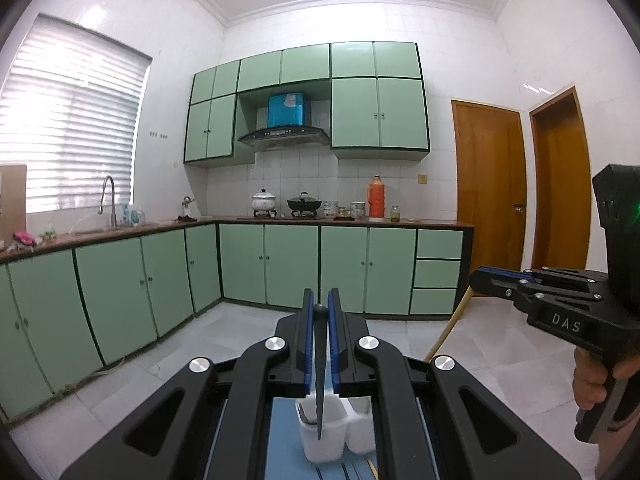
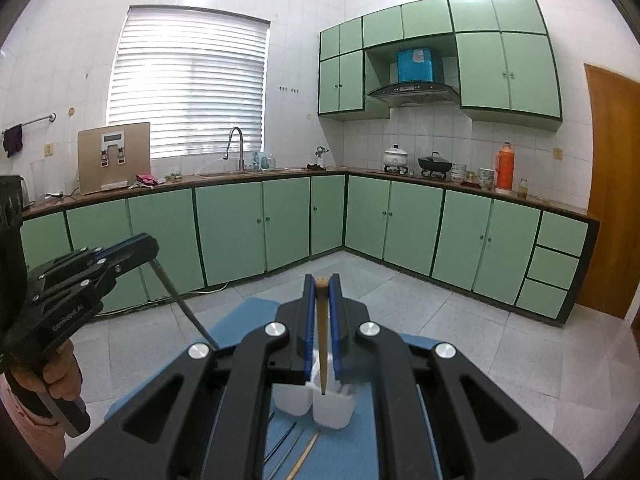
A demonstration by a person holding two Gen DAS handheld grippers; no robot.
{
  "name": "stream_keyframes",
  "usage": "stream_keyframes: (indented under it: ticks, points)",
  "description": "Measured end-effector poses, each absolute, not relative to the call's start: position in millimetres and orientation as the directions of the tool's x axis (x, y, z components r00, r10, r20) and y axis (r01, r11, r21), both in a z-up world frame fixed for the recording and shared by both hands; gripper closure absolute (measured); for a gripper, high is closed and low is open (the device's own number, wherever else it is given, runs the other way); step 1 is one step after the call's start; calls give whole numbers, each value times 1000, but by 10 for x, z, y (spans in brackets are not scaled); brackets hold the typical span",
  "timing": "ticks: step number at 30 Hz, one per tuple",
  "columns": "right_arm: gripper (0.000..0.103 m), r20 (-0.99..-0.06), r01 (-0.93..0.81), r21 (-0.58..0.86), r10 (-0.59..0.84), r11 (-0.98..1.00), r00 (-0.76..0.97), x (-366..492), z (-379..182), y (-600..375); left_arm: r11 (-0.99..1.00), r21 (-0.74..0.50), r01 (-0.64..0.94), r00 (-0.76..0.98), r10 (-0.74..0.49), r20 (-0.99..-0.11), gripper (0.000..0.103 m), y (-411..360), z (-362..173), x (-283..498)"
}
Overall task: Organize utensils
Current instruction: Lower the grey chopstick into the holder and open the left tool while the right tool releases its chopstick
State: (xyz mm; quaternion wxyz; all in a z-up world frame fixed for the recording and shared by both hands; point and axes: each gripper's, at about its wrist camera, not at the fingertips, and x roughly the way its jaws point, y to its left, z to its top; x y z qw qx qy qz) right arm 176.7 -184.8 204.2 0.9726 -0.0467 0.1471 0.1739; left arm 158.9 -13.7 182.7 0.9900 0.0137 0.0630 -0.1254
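The left gripper (image 1: 321, 312) has its jaws pressed in on a black chopstick (image 1: 319, 376), pinching it near its rounded top end. The stick hangs almost straight down between the blue pads, and its pointed tip shows in front of the left cup of a white two-cup holder (image 1: 320, 440). Whether the tip is inside that cup or above it cannot be told from this view.

The right gripper (image 2: 321, 292) is likewise clamped tight, on a wooden chopstick (image 2: 322, 336) held close to its upper end. This stick also points down, its dark tip showing over the right cup of the holder, which stands on a blue mat (image 2: 244, 320) covering the tabletop.

In the right wrist view the left gripper appears at the left edge, gripped by a hand (image 2: 60, 368), with the black chopstick slanting down from its jaws toward the holder. In the left wrist view the right gripper sits at the right edge, the wooden stick angling down from its tip.

On the mat in front of the holder lie more loose chopsticks (image 2: 304, 454), some dark and one pale wood.
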Motion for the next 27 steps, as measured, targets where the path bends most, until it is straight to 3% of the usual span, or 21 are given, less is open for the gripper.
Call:
stream_keyframes:
  ticks: [5,15,27]
  points:
    - [97,-361,-350,-45,311,936,879,2193,2039,-1770,971,20,240,963,-235,-134,96,-247,1926,2014]
    - [97,-502,-362,-12,308,932,808,2960,1626,-1590,968,-31,250,918,-247,-311,96,-380,1444,2963]
    - [97,-604,-354,18,292,935,741,3436,1142,-1432,974,-51,220,876,-221,-430,96,-467,952,3523]
